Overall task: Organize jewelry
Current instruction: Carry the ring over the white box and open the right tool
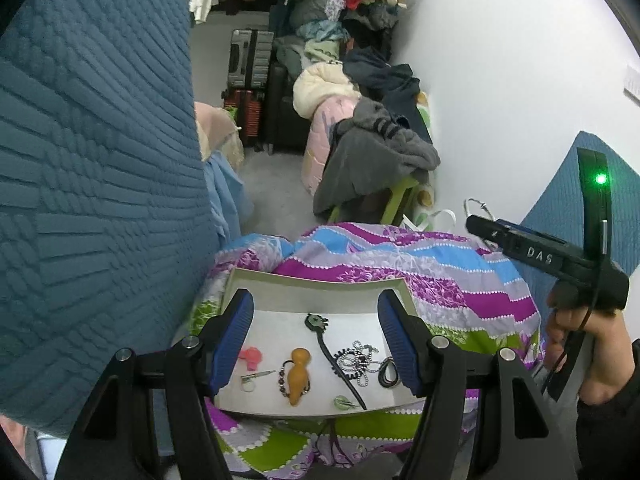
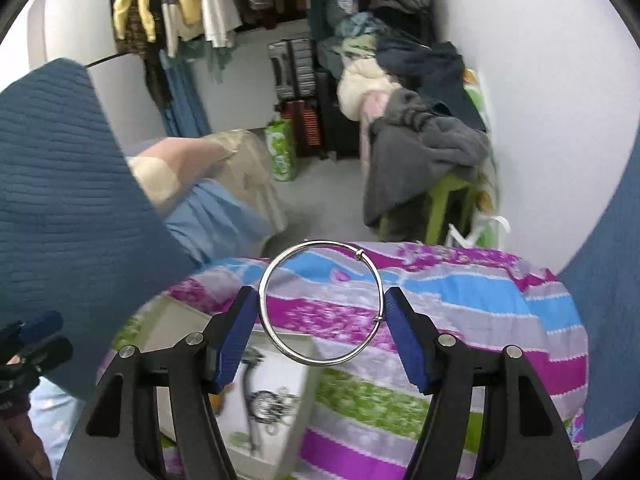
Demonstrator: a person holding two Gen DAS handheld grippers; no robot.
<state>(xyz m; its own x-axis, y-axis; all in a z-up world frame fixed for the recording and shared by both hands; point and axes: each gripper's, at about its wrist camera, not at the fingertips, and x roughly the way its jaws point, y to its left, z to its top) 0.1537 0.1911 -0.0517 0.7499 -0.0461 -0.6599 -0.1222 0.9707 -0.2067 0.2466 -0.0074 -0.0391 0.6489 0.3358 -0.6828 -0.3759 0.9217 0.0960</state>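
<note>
A white tray point(image 1: 280, 308) lies on the patterned bedspread and holds jewelry: an orange pendant point(image 1: 298, 376), a dark hair stick point(image 1: 332, 354), a beaded chain point(image 1: 358, 360), a pink piece point(image 1: 251, 357) and a small green piece point(image 1: 343, 402). My left gripper point(image 1: 316, 346) is open and empty just above the tray. My right gripper point(image 2: 320, 330) is shut on a silver bangle point(image 2: 320, 361), held upright above the bed, right of the tray point(image 2: 280, 376). The right gripper's body also shows in the left wrist view point(image 1: 560, 264).
The bedspread point(image 2: 460, 320) is purple, blue and green. A blue quilted cover point(image 1: 92, 180) rises on the left. Beyond the bed are a green stool under grey clothes point(image 2: 432, 156), suitcases point(image 1: 250, 60) and hanging clothes point(image 2: 180, 0).
</note>
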